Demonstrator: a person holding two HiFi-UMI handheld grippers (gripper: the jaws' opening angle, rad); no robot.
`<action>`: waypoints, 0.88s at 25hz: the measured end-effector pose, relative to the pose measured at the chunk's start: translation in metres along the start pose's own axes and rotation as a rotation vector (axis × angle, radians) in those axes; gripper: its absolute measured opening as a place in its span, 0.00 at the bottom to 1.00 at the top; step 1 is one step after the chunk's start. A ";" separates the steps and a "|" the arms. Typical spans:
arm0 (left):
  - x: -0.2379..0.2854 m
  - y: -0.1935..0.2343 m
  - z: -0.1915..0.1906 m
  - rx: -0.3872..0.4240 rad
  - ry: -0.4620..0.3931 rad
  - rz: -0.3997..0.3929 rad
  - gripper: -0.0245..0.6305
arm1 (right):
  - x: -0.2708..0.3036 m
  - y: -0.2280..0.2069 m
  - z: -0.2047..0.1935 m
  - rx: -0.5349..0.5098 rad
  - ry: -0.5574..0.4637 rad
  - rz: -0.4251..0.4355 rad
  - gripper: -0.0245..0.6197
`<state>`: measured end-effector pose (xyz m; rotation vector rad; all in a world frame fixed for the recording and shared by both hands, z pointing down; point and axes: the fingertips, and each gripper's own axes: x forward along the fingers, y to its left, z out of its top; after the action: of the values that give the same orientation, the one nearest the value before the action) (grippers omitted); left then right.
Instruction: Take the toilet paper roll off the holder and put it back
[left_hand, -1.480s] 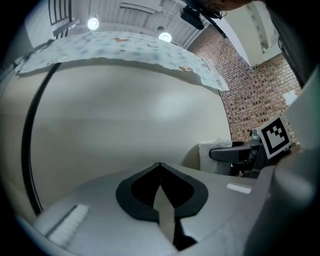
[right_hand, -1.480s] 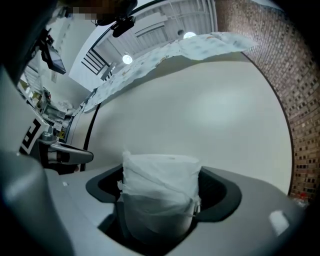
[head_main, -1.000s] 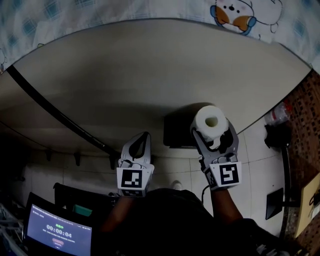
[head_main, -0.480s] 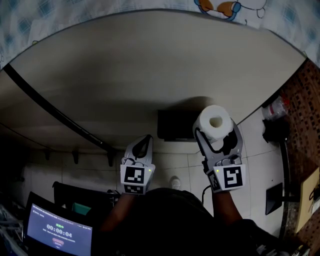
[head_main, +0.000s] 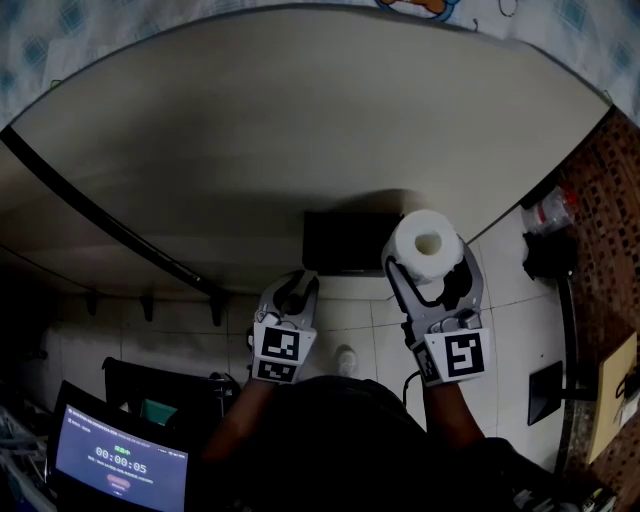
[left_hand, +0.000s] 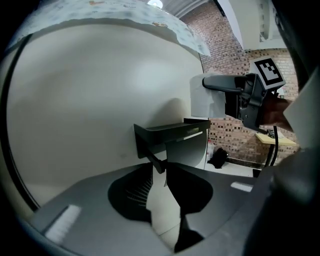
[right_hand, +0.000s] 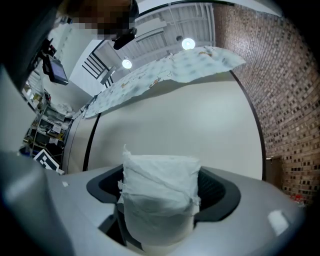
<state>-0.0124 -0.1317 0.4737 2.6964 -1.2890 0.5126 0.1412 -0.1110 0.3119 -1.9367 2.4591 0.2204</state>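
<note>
toilet paper roll (head_main: 428, 240) is likely handling light, soft, crushable: you're gently pinching its sides in right gripper (head_main: 428, 268); left gripper (head_main: 298, 285), at 9 o'clock, is opening empty.

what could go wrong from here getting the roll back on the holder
1. The right gripper clamps the toilet paper roll by its soft sides. A loose sheet edge shows, so it could squash or unwind.
2. The left gripper, jaws opening and pressing on nothing, sits right by the black holder. It might bump it or block the roll's way in.
</note>
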 end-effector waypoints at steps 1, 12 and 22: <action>0.001 0.000 -0.001 -0.003 0.003 0.000 0.20 | 0.000 0.001 0.001 -0.001 0.000 0.003 0.70; 0.013 -0.005 -0.004 -0.039 0.023 -0.071 0.21 | 0.006 0.009 0.004 0.011 -0.001 0.026 0.70; 0.005 -0.012 -0.008 -0.071 0.068 -0.140 0.13 | 0.009 -0.002 -0.006 0.035 0.001 0.012 0.70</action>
<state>-0.0025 -0.1255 0.4837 2.6613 -1.0719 0.5269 0.1418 -0.1207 0.3169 -1.9089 2.4586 0.1749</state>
